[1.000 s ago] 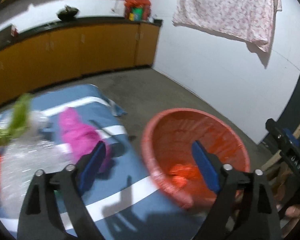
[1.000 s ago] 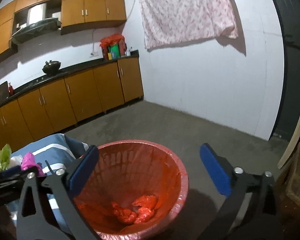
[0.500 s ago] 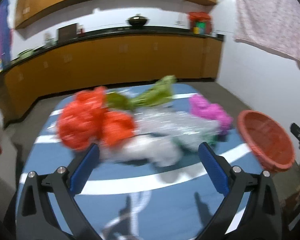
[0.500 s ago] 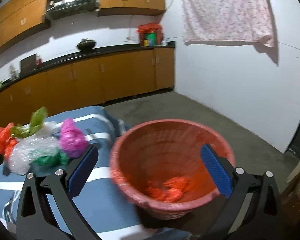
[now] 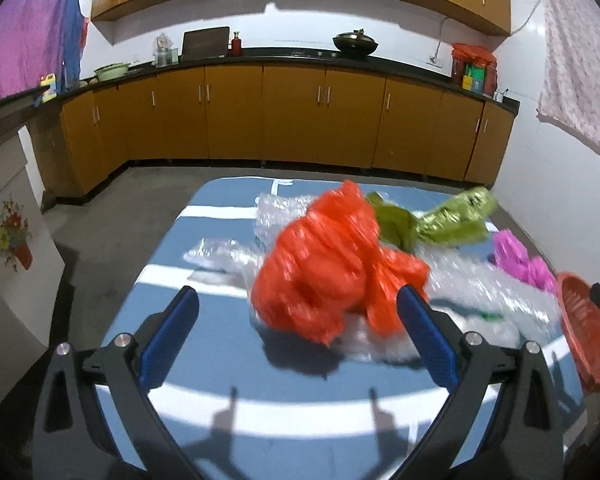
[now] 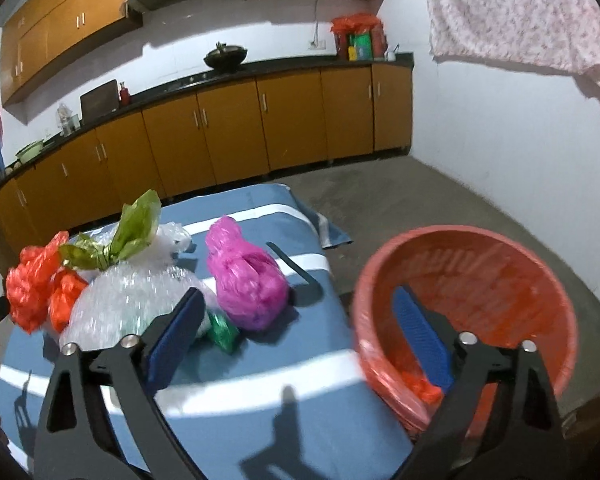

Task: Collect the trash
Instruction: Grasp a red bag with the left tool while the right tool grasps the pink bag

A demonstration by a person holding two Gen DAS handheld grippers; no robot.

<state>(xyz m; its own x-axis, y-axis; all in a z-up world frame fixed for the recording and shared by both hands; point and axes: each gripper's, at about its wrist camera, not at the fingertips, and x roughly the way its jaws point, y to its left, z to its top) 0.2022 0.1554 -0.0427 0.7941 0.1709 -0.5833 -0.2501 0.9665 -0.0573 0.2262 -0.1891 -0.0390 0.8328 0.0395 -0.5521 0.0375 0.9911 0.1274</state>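
The trash is lying heaped on the blue striped table (image 5: 228, 380): an orange bag (image 5: 332, 276) is sitting at the near side of the heap, with bubble wrap (image 6: 132, 300) spreading under and behind it, green wrap (image 5: 452, 216) lying at the far side, and a pink bag (image 6: 246, 280) resting at the end nearest the red basket (image 6: 540, 276). The basket is standing just beside the table's edge, with orange scraps lying in its bottom. The left gripper (image 5: 298, 340) is hovering wide open in front of the orange bag, gripping nothing. The right gripper (image 6: 300, 332) is narrowing its jaws over the table edge beside the basket, with nothing between them. Wooden cabinets (image 5: 292, 120) are running along the wall beyond the table.
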